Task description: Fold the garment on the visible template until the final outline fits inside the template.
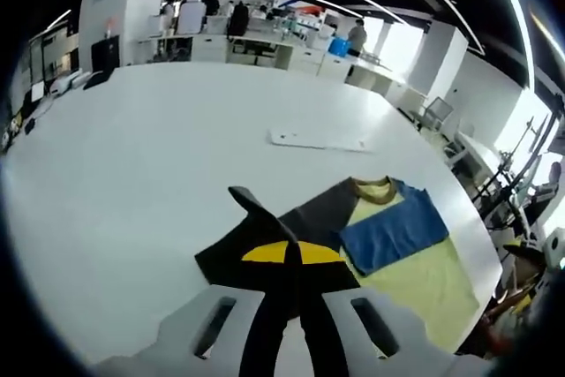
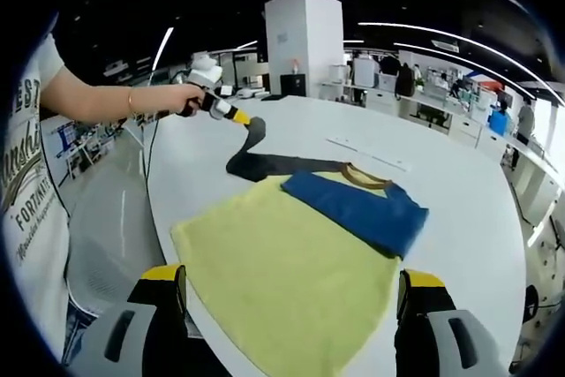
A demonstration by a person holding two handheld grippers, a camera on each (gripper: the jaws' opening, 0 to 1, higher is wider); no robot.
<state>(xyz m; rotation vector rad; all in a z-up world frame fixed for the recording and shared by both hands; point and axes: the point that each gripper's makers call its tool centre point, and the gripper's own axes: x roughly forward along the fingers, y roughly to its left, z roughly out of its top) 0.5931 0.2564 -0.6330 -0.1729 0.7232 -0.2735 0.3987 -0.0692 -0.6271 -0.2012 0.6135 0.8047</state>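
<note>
A yellow garment (image 2: 282,271) with a brown collar lies flat on the white table (image 2: 459,245). Its blue sleeve (image 2: 357,207) is folded across the chest. My left gripper (image 1: 291,258) is shut on the end of the dark grey sleeve (image 1: 265,218), lifting it off the table; from the right gripper view the left gripper (image 2: 237,117) sits in a person's hand. My right gripper (image 2: 291,278) stands open and wide over the garment's hem, holding nothing. The flat white template (image 1: 318,140) lies beyond the collar, apart from the garment.
A person's arm (image 2: 106,99) and printed shirt are at the left of the right gripper view. The table's curved edge (image 2: 159,218) runs close to the garment's left side. Desks, chairs and people fill the office behind.
</note>
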